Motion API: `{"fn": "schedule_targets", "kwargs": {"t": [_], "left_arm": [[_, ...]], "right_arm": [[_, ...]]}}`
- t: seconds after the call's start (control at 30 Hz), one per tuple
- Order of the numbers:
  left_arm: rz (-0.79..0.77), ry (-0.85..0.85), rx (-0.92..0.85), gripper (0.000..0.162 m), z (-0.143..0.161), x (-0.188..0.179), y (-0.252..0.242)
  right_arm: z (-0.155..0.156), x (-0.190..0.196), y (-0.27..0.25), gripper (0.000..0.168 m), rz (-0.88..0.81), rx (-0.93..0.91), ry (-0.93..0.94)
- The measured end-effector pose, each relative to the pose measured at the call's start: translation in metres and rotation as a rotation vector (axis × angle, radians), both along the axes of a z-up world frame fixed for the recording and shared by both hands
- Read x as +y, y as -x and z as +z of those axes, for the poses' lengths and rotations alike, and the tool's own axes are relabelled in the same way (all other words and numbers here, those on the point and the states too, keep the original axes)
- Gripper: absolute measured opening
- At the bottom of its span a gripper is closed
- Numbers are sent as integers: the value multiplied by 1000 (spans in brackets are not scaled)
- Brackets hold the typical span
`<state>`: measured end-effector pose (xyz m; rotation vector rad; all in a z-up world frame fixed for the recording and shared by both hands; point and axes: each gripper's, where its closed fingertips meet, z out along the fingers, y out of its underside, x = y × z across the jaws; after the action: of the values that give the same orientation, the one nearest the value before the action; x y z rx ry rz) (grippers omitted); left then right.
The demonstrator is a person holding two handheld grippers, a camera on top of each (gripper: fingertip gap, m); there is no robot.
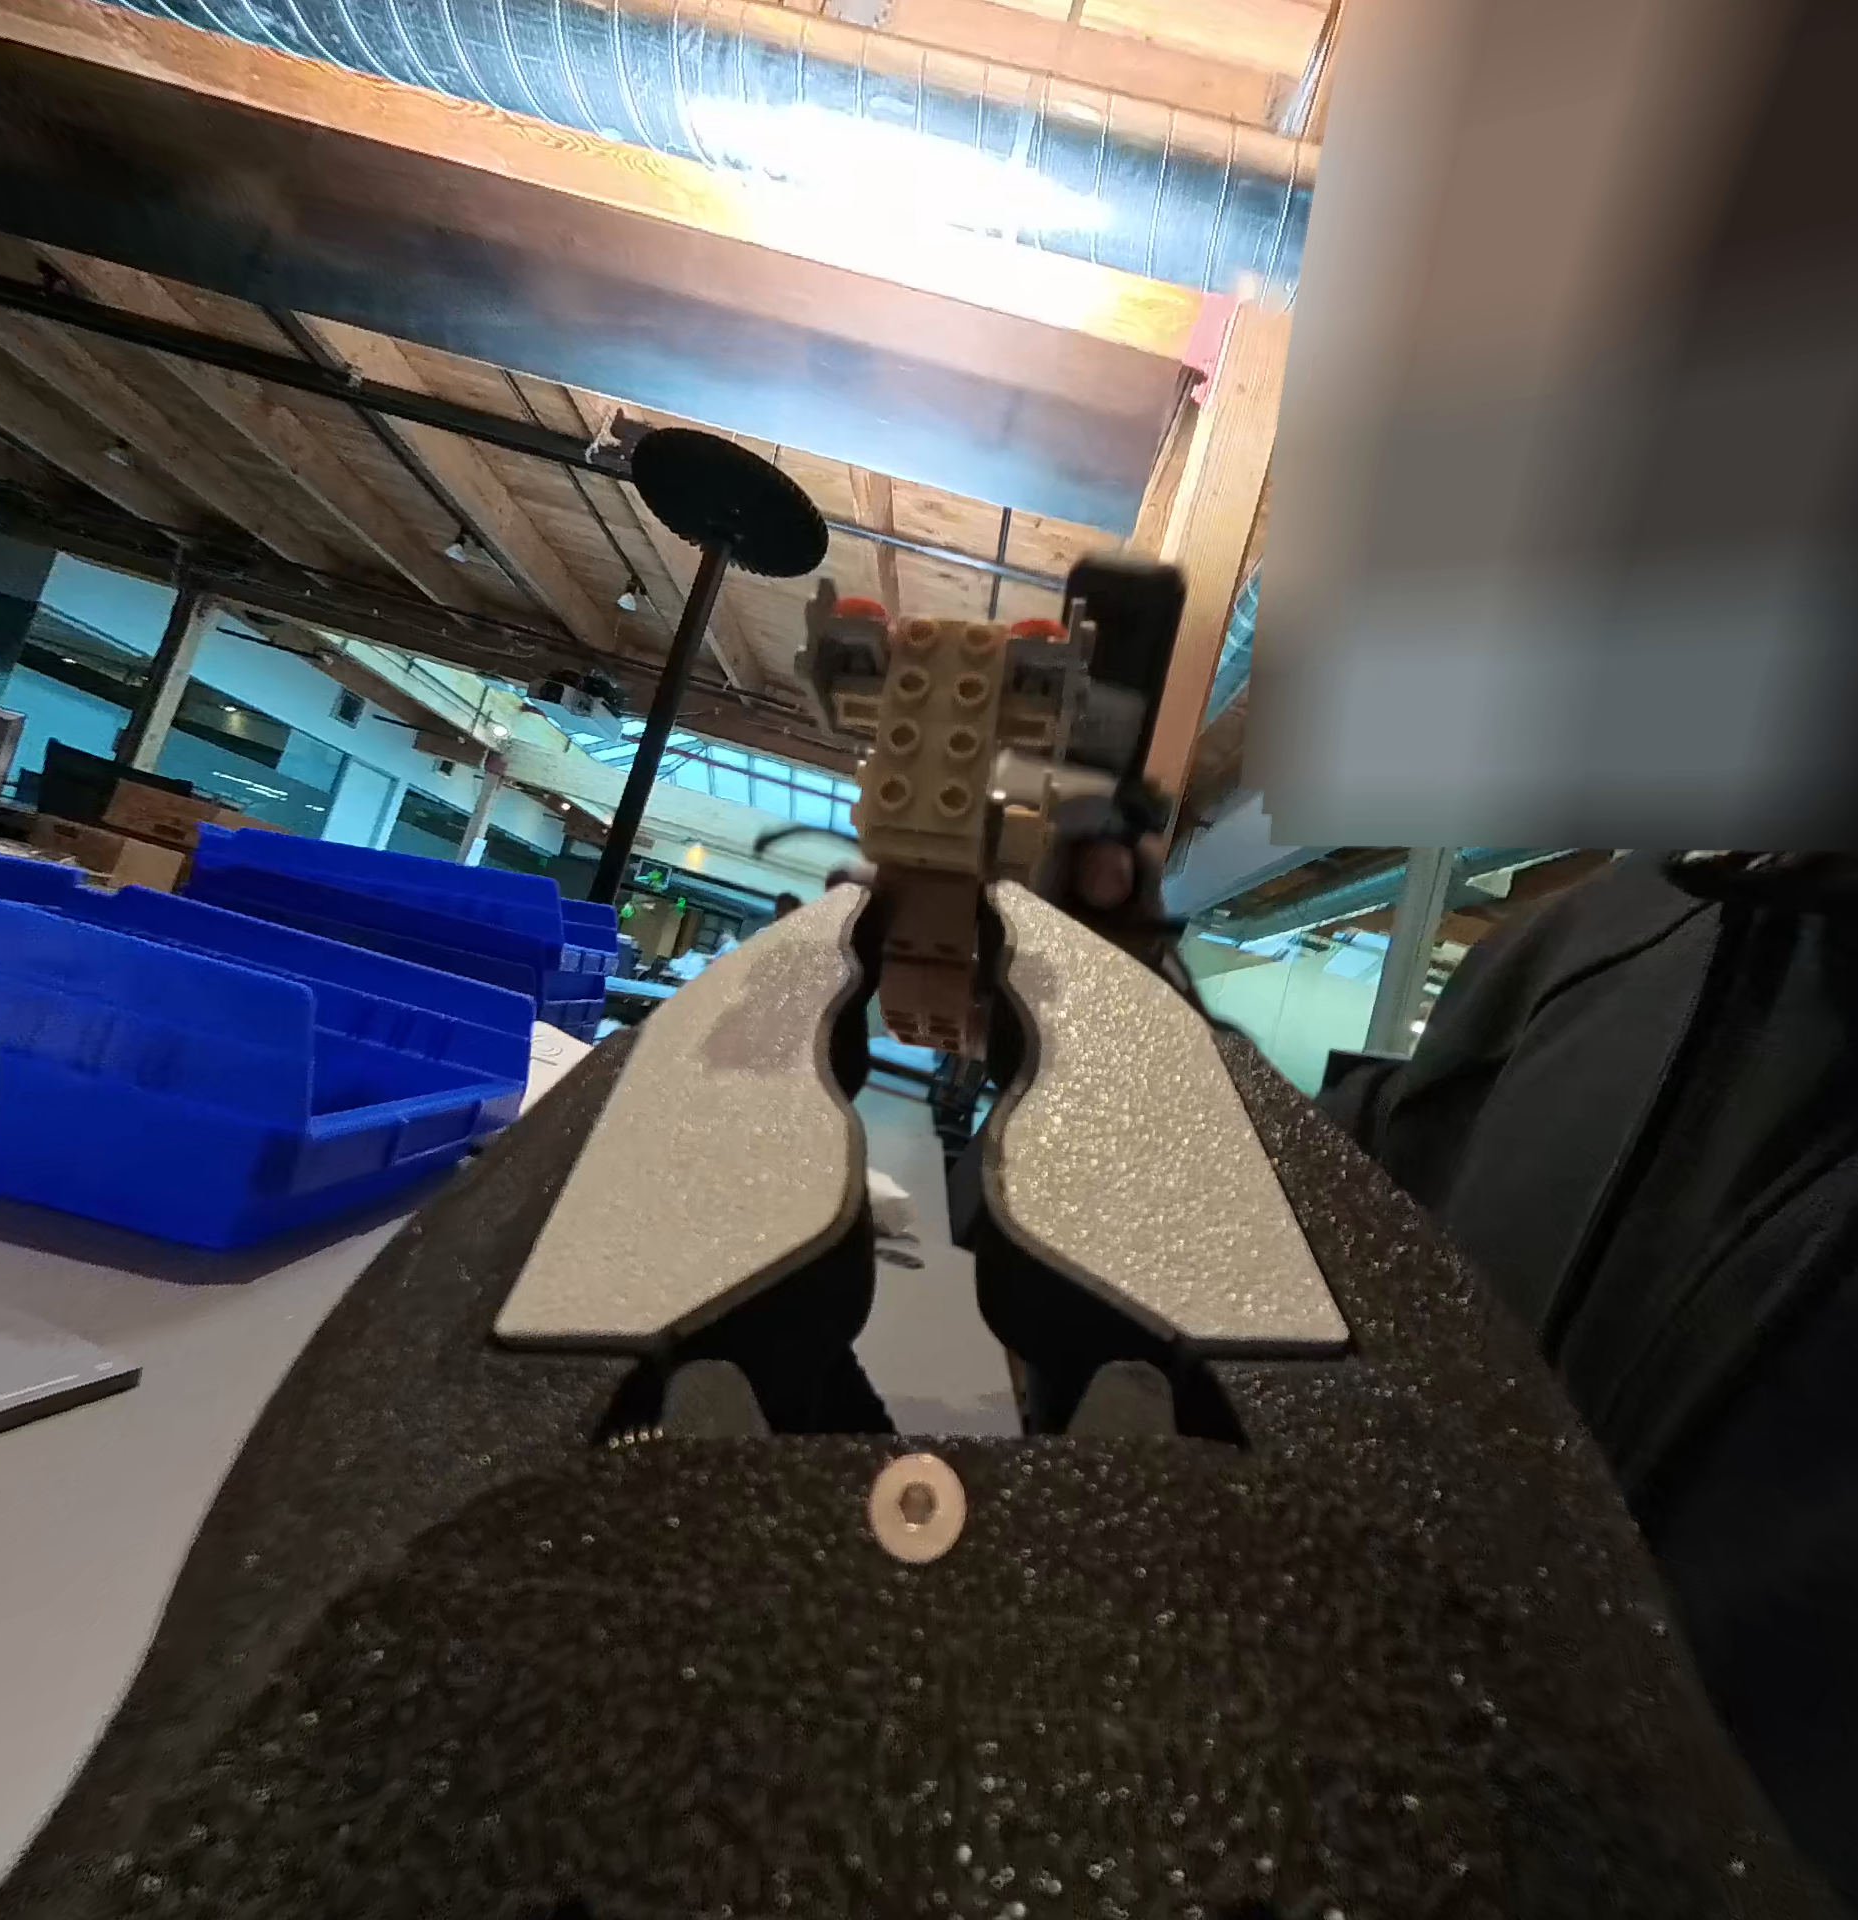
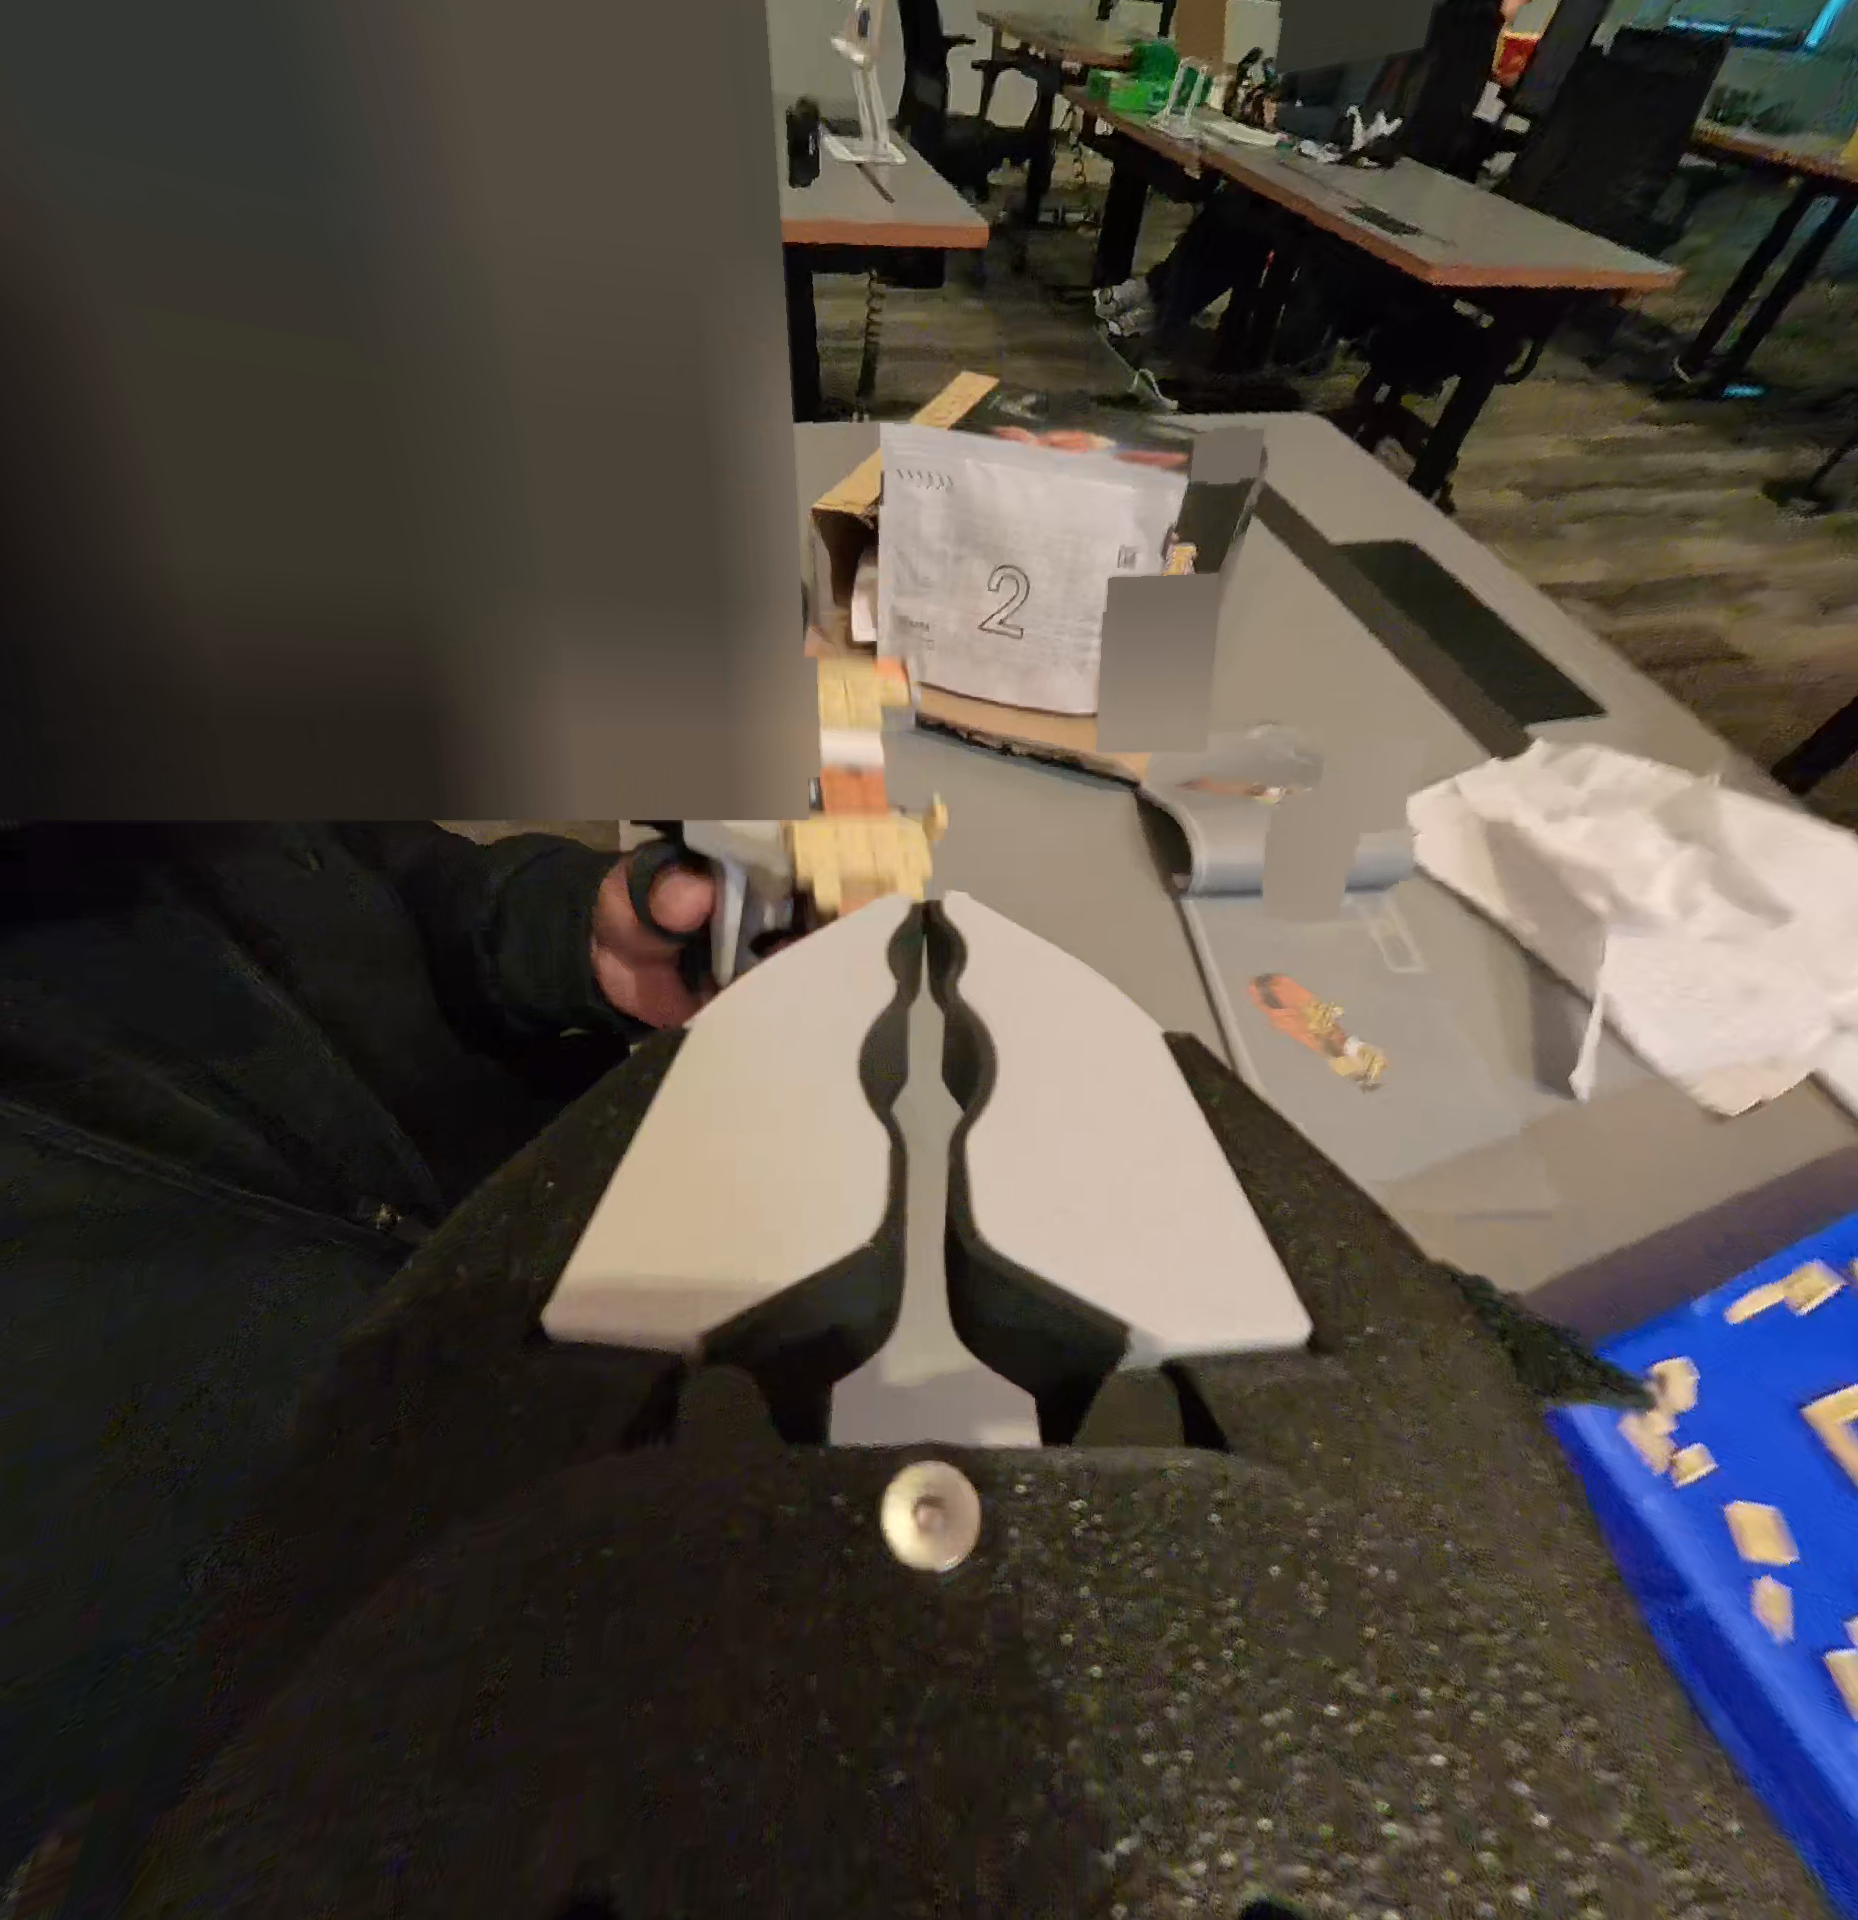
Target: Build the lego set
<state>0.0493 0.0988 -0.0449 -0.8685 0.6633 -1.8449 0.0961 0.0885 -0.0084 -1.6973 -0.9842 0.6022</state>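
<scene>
My left gripper is raised and shut on the lower end of a tan lego build. The build has a studded tan face, grey side parts and red-orange pieces on top. In the right wrist view the same build shows blurred at the left gripper's tips, next to the hand that holds that gripper. My right gripper sits just right of and below the build. Its fingertips meet and I see nothing between them.
Blue bins stand on the grey table at the left. Another blue bin with several loose tan pieces is at the lower right. A white paper bag, a numbered bag and an open booklet lie ahead. A person's dark jacket is close by. Tip to tip, the grippers are about 7 centimetres apart.
</scene>
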Motion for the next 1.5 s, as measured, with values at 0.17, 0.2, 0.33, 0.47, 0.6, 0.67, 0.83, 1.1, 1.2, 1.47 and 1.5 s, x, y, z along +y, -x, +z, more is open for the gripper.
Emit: {"fn": "schedule_targets", "kwargs": {"t": [0.17,0.2,0.33,0.47,0.6,0.67,0.83,1.1,1.2,1.47,1.5], "left_arm": [[44,-104,59,17,-3,-7,-4],[55,-120,72,17,-4,-8,-4],[88,-156,104,17,-6,-6,-2],[100,-196,137,17,-9,-8,-1],[105,-230,166,17,-12,-10,-2],[110,-246,182,17,-13,-12,-4],[120,-282,221,17,-15,-14,-6],[127,-305,297,17,-19,-15,-9],[127,-296,331,17,-22,-13,-12],[14,-63,253,16,-21,4,-7],[8,-59,253,16,-22,5,-6]], "right_arm": [[18,3,45,0,157,-193,-13],[16,2,53,0,190,-222,1],[4,8,68,0,246,-299,46],[-6,13,71,0,258,-323,76],[-14,13,70,0,261,-335,94],[-16,12,69,0,261,-335,103],[-18,8,68,0,267,-322,111],[-21,6,66,0,255,-309,108],[-23,9,62,0,240,-308,109],[-11,24,43,9,165,-221,88],[-14,23,41,14,175,-229,119]]}}
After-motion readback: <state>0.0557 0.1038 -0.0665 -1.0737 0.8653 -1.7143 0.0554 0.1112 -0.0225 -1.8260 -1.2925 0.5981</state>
